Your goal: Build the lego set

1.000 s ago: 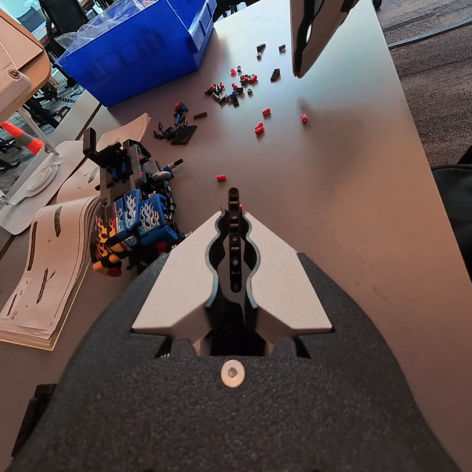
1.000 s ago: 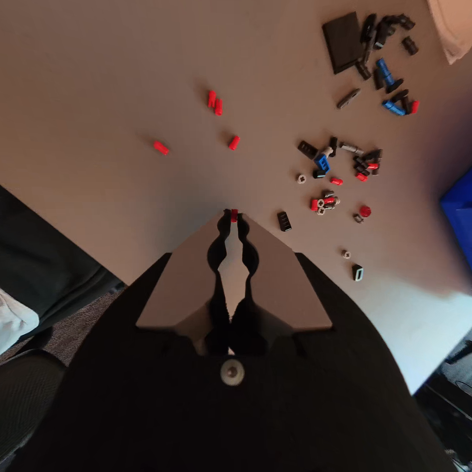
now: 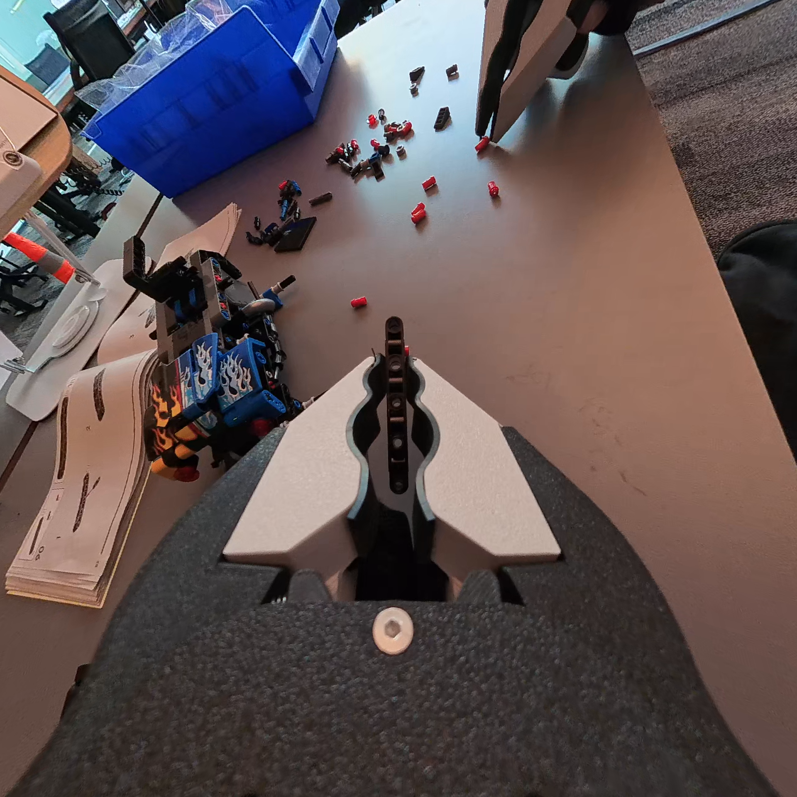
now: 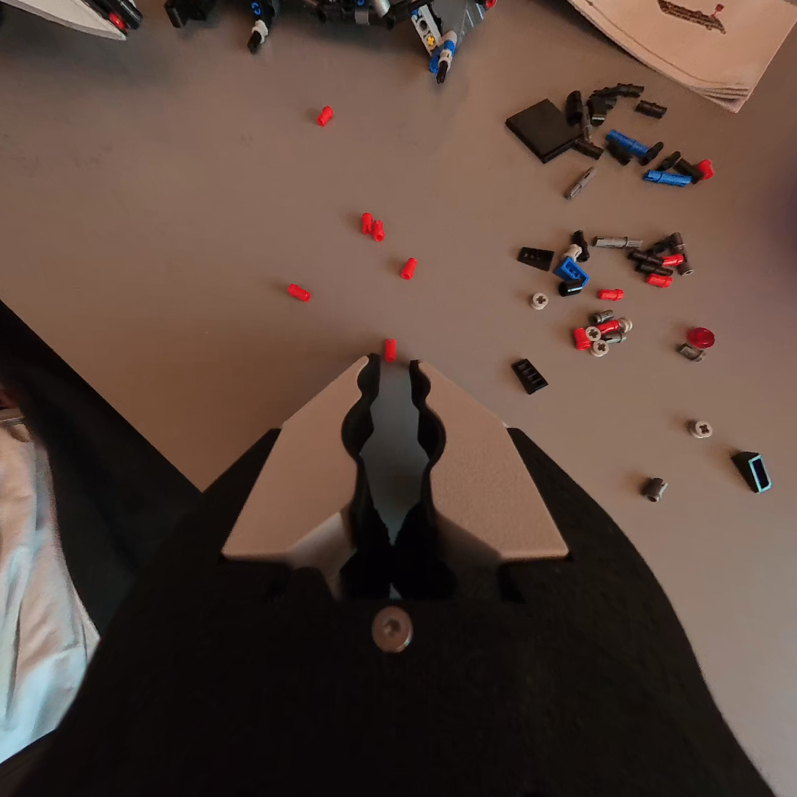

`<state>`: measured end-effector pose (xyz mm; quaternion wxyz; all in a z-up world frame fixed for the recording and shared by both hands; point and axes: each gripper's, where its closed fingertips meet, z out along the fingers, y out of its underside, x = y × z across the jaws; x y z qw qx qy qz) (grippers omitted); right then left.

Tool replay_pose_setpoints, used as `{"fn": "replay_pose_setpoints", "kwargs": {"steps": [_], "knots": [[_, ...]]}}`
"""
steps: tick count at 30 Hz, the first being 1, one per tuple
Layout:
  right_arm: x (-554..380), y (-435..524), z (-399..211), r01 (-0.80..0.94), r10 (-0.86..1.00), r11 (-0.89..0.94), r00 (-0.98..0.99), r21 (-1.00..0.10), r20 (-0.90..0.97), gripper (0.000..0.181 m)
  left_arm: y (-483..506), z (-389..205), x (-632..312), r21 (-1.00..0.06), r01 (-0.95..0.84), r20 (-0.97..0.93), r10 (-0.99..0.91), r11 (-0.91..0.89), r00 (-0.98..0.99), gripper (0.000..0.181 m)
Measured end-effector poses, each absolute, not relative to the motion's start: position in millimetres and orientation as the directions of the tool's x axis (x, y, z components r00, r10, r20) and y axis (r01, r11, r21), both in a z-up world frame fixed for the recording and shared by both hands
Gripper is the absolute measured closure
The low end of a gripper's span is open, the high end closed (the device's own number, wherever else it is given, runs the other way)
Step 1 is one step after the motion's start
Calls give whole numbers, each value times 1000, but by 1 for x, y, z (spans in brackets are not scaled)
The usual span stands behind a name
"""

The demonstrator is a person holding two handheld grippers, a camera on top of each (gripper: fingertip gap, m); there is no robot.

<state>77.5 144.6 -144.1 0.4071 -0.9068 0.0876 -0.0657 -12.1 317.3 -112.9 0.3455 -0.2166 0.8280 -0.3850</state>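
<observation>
Black holed beam (image 3: 394,401) – long and narrow, clamped lengthwise in the left tool (image 3: 393,358), far end sticking out past the tips. Part-built model (image 3: 211,366) – blue flame panels, orange-yellow flames at its near end, black frame – sits on the desk's left. Loose red pins (image 4: 407,268) scattered mid-desk; one red pin (image 4: 390,349) lies at the right tool (image 4: 391,364) tips. Black, blue and grey small parts (image 4: 612,267) clustered farther right in the right wrist view.
</observation>
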Motion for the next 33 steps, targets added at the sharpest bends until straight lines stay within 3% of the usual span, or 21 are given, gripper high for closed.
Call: {"fn": "replay_pose_setpoints", "kwargs": {"steps": [33], "knots": [[74, 149, -145, 5, -153, -660, 978, -751, 141, 178, 317, -108, -12, -809, -89, -384, -638, 580, -667, 175]]}}
